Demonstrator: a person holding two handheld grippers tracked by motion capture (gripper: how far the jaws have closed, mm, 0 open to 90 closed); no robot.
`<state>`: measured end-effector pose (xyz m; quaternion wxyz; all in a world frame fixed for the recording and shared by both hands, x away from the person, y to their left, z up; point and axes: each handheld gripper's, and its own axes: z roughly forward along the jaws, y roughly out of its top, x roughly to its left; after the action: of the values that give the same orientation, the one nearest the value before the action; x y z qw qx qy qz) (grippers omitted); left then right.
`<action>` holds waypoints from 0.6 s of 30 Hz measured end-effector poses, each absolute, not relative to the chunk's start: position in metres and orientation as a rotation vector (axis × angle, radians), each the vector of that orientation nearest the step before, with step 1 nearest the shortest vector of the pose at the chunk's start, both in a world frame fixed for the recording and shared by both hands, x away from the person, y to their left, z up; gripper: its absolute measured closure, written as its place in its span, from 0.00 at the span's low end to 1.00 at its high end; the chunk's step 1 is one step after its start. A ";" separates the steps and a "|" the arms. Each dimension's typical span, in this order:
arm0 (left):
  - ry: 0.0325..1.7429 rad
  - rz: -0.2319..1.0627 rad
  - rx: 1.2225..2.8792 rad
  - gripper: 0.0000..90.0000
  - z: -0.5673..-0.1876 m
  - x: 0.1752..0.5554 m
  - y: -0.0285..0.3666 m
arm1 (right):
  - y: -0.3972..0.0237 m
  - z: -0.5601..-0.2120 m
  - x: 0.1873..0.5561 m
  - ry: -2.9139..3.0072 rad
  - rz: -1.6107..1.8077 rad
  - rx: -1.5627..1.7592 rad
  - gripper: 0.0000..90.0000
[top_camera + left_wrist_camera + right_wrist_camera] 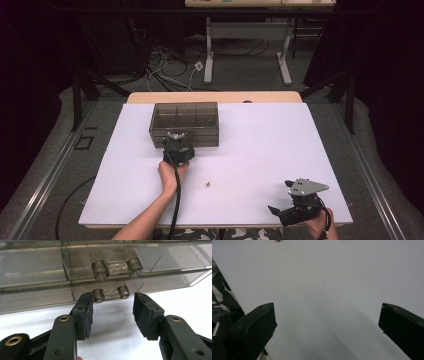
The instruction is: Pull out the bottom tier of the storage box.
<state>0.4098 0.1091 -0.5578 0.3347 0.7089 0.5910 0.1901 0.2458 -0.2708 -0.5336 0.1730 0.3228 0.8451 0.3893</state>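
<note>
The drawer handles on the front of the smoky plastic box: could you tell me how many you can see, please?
2. The upper handle sits on the top drawer; the lower handle is just beyond the left gripper, level with its open fingers. Others may be out of frame.

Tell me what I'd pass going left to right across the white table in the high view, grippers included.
Left gripper at the front of the smoky drawer box → small brown object lying on the white table → right gripper near the front right corner.
</note>
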 end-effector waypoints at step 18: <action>1.556 0.483 1.832 0.59 -0.561 0.411 0.110 | -0.270 -0.533 0.245 2.394 1.105 0.909 0.00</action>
<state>0.4111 0.1098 -0.5607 0.3381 0.7034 0.5972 0.1853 0.2454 -0.2700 -0.5333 0.1755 0.3210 0.8449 0.3901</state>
